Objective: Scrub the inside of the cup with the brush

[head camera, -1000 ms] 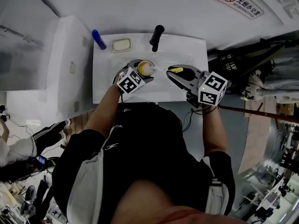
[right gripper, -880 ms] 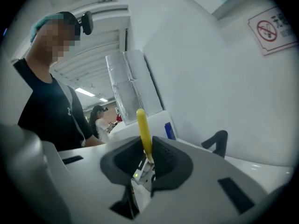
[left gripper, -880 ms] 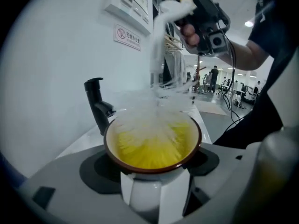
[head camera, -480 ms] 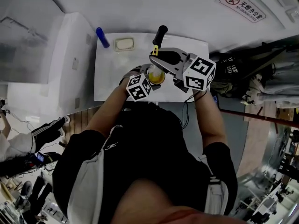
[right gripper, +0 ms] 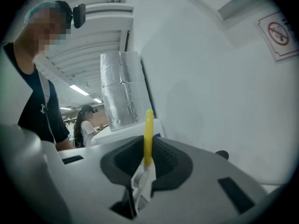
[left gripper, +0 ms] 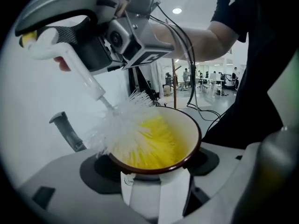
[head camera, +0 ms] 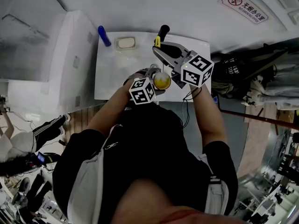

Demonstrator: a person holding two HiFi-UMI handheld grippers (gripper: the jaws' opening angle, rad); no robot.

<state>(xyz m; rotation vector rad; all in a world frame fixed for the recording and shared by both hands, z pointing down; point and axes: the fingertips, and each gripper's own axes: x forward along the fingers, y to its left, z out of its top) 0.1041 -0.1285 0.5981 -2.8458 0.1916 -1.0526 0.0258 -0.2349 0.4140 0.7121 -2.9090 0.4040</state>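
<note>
A white cup [left gripper: 156, 148] with a yellow inside and a brown rim sits tilted between the jaws of my left gripper [left gripper: 154, 183], which is shut on it. In the head view the cup [head camera: 163, 82] is over the near edge of the white sink top [head camera: 110, 73]. The brush's white bristles [left gripper: 124, 129] reach into the cup's mouth on its left side. My right gripper [head camera: 161, 49] is shut on the brush handle [right gripper: 148, 141], white with a yellow end, and it stands just beyond and above the cup.
At the back of the sink top are a black faucet lever [head camera: 163, 31], a soap dish [head camera: 125, 42] and a blue object [head camera: 103, 35]. A white wall runs behind them. A grey cabinet [head camera: 70, 50] stands to the left, and cables hang to the right.
My right gripper swung from the cup's right side to above it and put the brush bristles into the cup. My left gripper moved the cup right and toward the near edge.
</note>
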